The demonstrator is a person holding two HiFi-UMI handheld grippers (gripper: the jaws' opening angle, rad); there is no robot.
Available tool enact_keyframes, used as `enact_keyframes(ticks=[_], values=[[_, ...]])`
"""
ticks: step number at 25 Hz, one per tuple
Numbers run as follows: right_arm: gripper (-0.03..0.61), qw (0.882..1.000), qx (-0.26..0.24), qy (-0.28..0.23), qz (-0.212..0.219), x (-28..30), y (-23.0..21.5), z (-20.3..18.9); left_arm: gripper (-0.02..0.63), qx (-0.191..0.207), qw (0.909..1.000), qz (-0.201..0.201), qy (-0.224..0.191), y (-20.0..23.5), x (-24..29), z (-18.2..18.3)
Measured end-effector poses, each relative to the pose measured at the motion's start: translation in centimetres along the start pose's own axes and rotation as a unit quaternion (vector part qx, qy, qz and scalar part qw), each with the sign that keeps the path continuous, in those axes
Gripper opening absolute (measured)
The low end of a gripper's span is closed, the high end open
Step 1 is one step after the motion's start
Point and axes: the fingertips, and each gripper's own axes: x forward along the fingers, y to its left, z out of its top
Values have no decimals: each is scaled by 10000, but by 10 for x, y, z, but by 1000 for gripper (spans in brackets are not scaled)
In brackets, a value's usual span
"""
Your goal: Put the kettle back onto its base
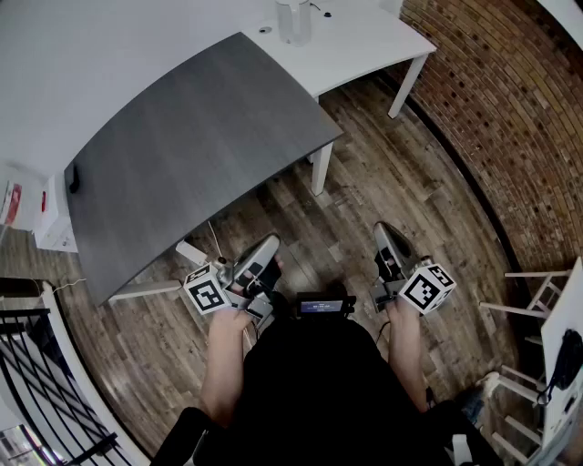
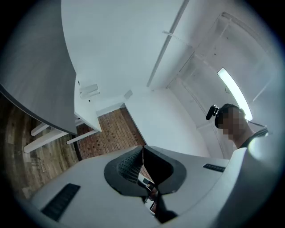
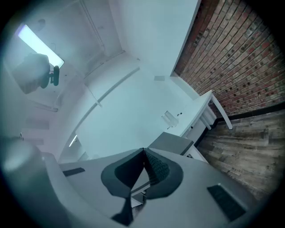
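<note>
The kettle (image 1: 293,20), a clear jug, stands on the white table (image 1: 364,45) at the far end of the room. It shows small in the left gripper view (image 2: 89,90) and in the right gripper view (image 3: 169,118). I cannot make out its base. Both grippers are held close to the person's body over the wooden floor, far from the kettle. My left gripper (image 1: 267,246) (image 2: 142,151) is shut with its pads together and nothing between them. My right gripper (image 1: 383,231) (image 3: 143,153) is also shut and holds nothing.
A dark grey table (image 1: 182,155) lies between me and the white table. A brick wall (image 1: 492,91) runs along the right. A white frame (image 1: 537,291) stands at the right edge, a black railing (image 1: 36,382) at lower left, a white box (image 1: 50,218) at left.
</note>
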Motion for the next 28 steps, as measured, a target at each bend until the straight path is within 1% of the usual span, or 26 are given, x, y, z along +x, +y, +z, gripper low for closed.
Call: enact_keyframes(ticks=[8,18,28], values=[[17,10000,-5,-26,-70,-1,-3,3,17,-14,10000,12,93,1,4,-1],[17,9996,102,-95,-234,-7,-19,6,17,-12,9999,55,141,6,11,-2],[17,9995,164,-154,-216,-13,-36,19,17,53,9997,98,220,8,32,-10]])
